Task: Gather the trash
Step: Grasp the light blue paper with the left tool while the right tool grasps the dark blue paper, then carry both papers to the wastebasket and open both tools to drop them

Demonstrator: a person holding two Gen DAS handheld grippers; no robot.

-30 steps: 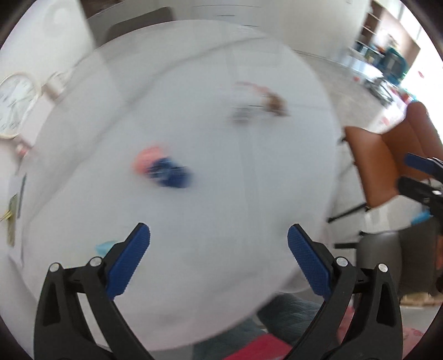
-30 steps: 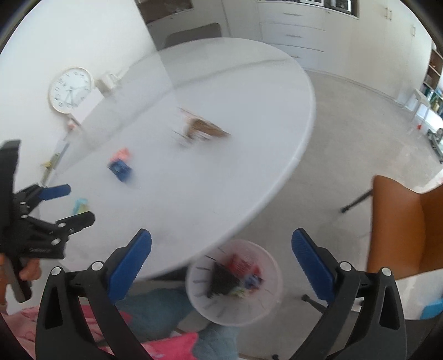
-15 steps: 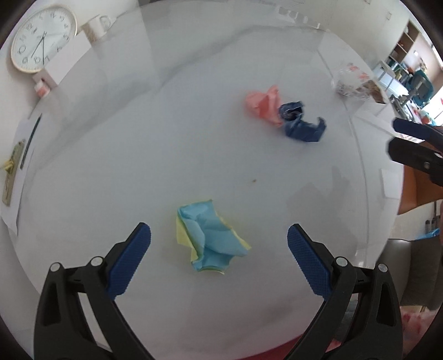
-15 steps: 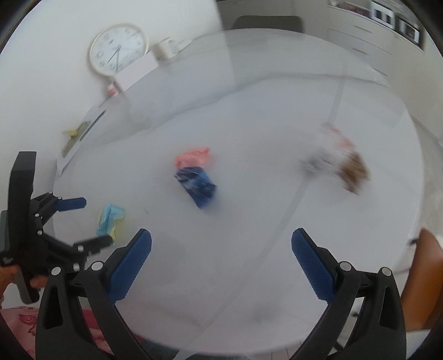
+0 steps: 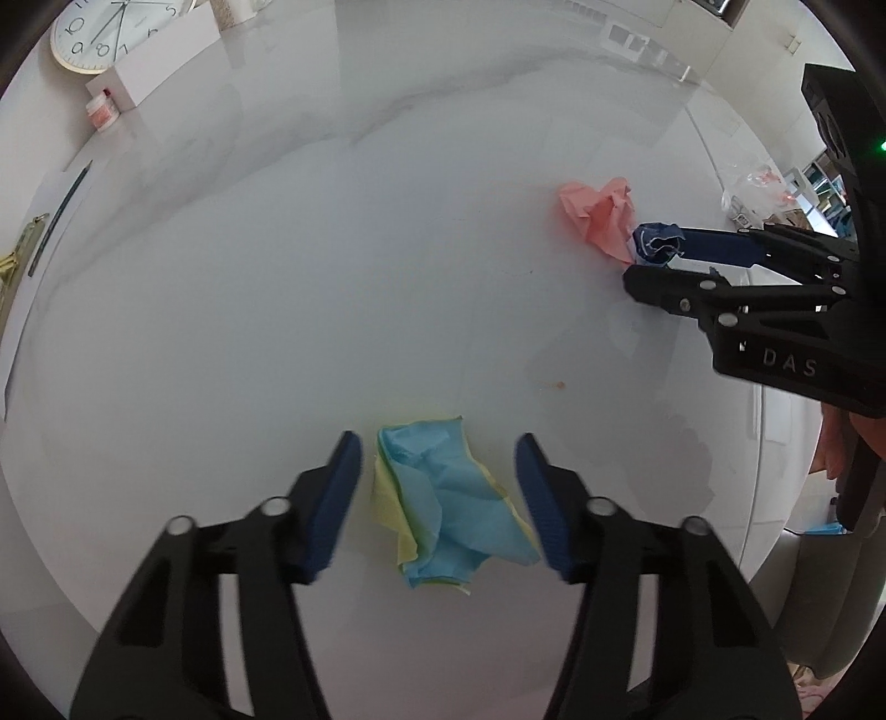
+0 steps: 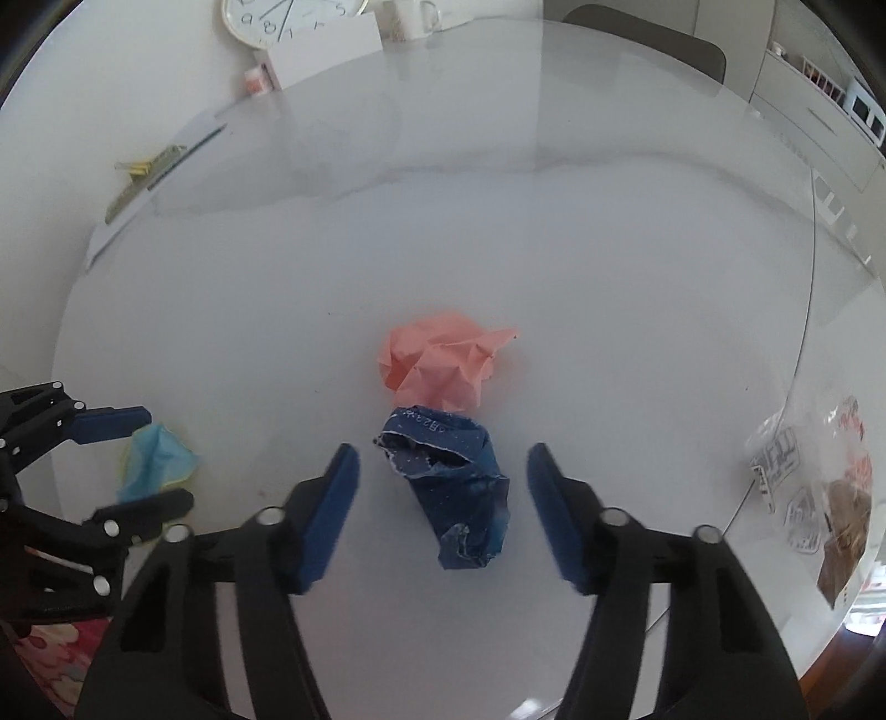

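The left gripper [image 5: 440,495] points down at a glossy white round table [image 5: 277,277], its jaws closing around a crumpled light-blue and yellow paper wad [image 5: 448,504] that lies between the blue pads, which do not clearly press on it. Far to the right, the right gripper [image 5: 645,260] reaches in beside a crumpled pink paper ball [image 5: 598,219] and a crumpled dark-blue wrapper [image 5: 656,243]. A white wall clock [image 5: 102,33] leans at the far left.
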